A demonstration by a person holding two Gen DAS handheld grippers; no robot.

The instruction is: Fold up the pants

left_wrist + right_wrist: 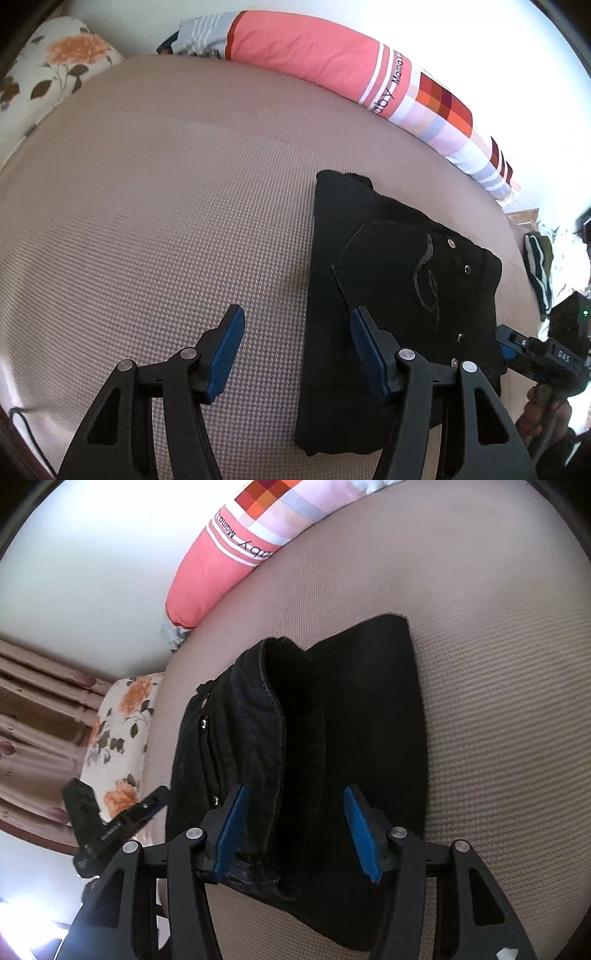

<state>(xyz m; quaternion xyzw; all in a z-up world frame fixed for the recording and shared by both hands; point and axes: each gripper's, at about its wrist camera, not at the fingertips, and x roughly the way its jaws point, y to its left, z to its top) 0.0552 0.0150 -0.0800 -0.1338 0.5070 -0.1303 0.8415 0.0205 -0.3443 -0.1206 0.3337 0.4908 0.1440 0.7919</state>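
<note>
We have the pants folded in a compact stack on the bed, both grippers, left and right, hover with jaws open and empty, so only smoothing seems left.

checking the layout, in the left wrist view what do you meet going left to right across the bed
floral pillow → bare taupe bed cover → folded black pants → right gripper at the pants' right edge. The long pink pillow spans the back, so it is left out.
</note>
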